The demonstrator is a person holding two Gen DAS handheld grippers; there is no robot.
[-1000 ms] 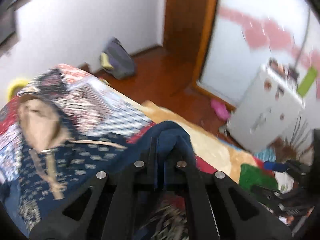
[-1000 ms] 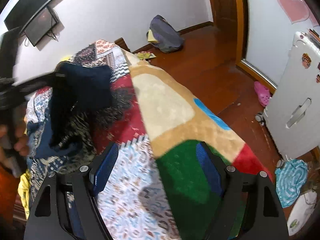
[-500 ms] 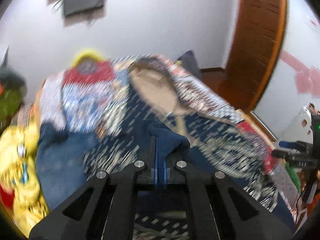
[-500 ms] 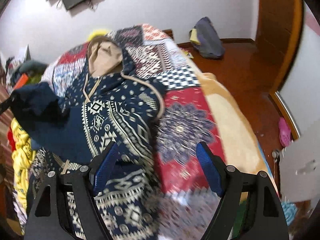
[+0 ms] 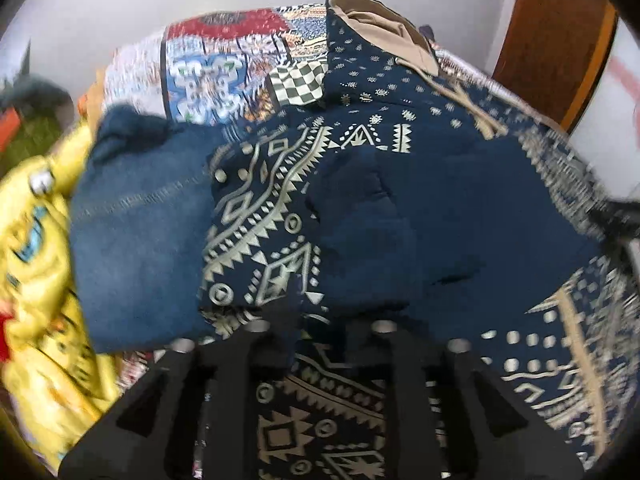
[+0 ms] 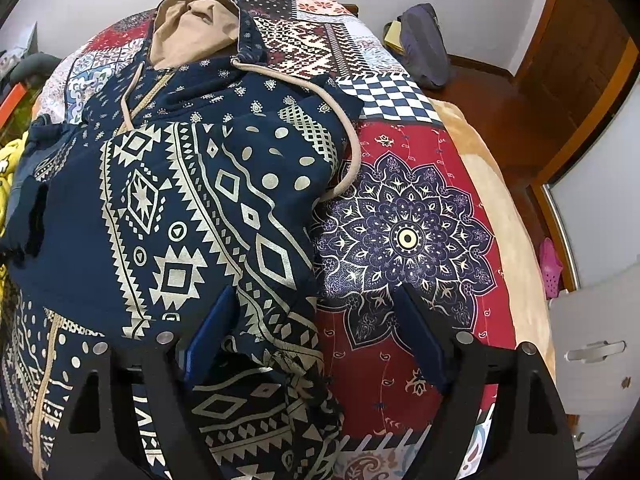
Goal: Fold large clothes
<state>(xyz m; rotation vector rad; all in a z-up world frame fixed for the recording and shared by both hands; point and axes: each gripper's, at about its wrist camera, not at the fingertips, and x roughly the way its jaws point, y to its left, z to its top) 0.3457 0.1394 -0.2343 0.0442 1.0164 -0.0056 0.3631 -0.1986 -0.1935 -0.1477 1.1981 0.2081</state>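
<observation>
Since a second ago the left tool (image 5: 320, 320) has swung from the doorway side back over the bed, carrying the navy cuff with it, and the right tool (image 6: 316, 332) has come down low over the hoodie. From the left wrist, the hoodie (image 5: 400, 184) lies spread on the patchwork bedspread (image 5: 208, 76), hood towards the wall; the left tool's fingers sit nearly together, though dark cloth and blur hide whether they pinch anything, so I cannot tell. Jeans (image 5: 136, 232) and a yellow garment (image 5: 44, 280) crowd the bed's left side. From the right wrist, the right tool stands wide open, its blue pads (image 6: 212, 332) straddling the hoodie's (image 6: 180, 208) folded edge, one over the print, the other over the red mandala patch (image 6: 404, 236). A grey bag (image 6: 424, 44) rests by the wall and a pink clog (image 6: 550, 268) on the wooden floor (image 6: 500, 120). No writing is legible.
</observation>
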